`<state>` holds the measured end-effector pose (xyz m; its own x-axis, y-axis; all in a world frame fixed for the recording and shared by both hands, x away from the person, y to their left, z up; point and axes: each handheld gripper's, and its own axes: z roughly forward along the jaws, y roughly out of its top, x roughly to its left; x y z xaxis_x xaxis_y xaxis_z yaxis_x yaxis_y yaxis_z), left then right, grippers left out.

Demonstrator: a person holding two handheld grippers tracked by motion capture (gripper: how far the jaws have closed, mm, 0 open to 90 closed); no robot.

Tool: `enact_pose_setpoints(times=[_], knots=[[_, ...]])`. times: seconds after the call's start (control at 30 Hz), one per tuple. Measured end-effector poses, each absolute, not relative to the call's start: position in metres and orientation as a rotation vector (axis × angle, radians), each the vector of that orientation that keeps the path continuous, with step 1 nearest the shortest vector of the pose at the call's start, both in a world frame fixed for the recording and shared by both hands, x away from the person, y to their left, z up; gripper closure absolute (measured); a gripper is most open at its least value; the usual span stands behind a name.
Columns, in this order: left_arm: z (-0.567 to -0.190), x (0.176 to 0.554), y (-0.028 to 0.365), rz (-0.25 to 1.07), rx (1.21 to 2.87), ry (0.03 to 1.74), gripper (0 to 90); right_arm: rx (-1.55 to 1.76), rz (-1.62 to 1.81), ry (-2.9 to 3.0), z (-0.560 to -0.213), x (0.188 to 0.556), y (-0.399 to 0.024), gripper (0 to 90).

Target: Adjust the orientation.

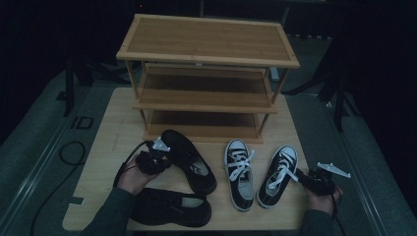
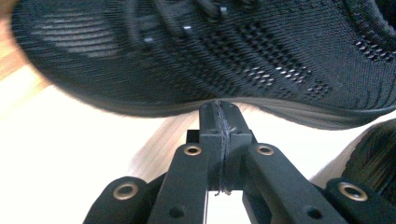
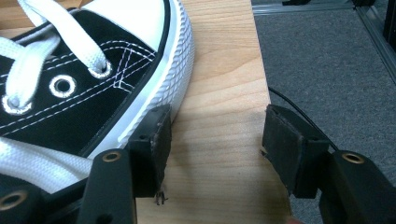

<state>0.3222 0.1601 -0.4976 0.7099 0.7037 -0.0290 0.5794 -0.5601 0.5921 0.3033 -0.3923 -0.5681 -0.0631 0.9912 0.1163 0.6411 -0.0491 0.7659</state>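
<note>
Left gripper (image 2: 219, 109), jaws closed empty, is pressing against black mesh shoe (image 2: 210, 51); right gripper (image 3: 215, 140) is gaping beside canvas sneaker (image 3: 84, 79). Risk: nudging shoes askew.

High view: above, facing forward-down over worktop (image 1: 113, 142). Gripper views: close, low along jaws; shared: worktop, shoes.

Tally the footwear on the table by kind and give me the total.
All-black lace-up knit shoes: 2
Black canvas sneakers with white laces and white toe caps: 2
Total: 4
</note>
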Motion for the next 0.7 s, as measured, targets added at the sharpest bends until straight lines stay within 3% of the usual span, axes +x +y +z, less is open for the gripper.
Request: enact_pose_setpoints(times=[0.7], knots=[[-0.482,0.308,0.213,0.345,2.173,1.130,80.4,1.731,0.940,1.741,-0.568,0.303,-0.392,42.1]])
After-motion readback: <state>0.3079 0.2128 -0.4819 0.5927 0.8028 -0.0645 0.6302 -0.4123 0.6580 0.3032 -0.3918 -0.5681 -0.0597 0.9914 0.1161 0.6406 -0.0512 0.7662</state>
